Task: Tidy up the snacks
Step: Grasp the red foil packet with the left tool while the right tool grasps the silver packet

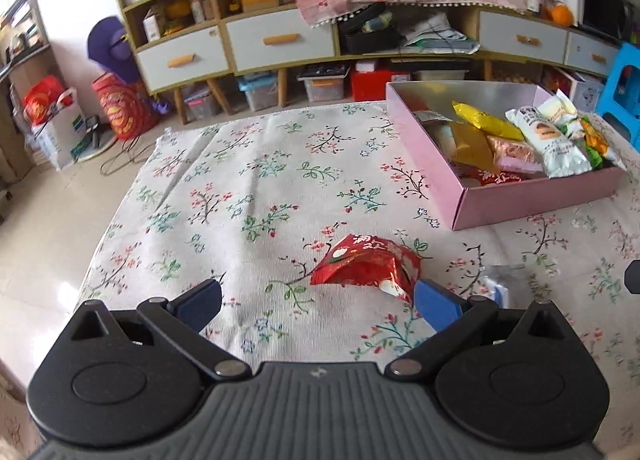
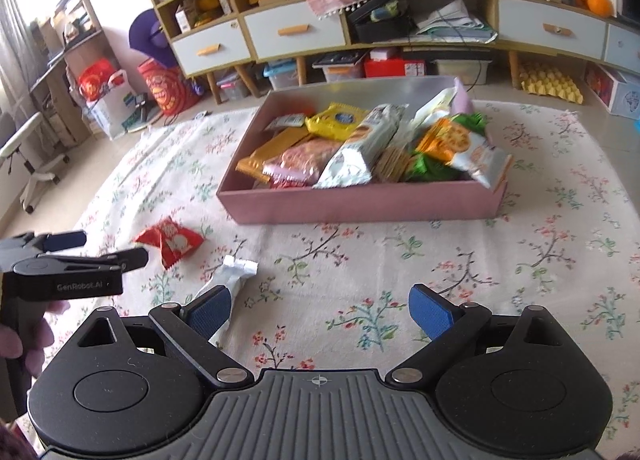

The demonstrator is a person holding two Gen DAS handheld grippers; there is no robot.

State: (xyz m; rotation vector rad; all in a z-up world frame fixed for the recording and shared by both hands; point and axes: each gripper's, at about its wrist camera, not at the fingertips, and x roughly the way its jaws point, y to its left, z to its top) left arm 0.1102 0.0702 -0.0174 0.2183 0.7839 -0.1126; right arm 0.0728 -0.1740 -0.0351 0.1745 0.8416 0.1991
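A red snack packet (image 1: pixel 366 266) lies on the flowered cloth just ahead of my left gripper (image 1: pixel 318 302), which is open with nothing between its fingers; the packet's right corner is near the right pad (image 1: pixel 436 306). The same red snack packet (image 2: pixel 170 242) shows in the right wrist view, beside the left gripper (image 2: pixel 96 250) held in a hand. A silver-white packet (image 2: pixel 230 284) lies by the left pad of my right gripper (image 2: pixel 320 310), which is open and empty. The pink box (image 1: pixel 532 200) (image 2: pixel 360 206) holds several snack packets.
The table is covered by a flowered cloth (image 1: pixel 260 180). A shelf unit with drawers (image 1: pixel 280 40) stands behind, with bins and bags on the floor. A blue stool (image 1: pixel 620 96) is at the far right. A white chair (image 2: pixel 28 156) stands at the left.
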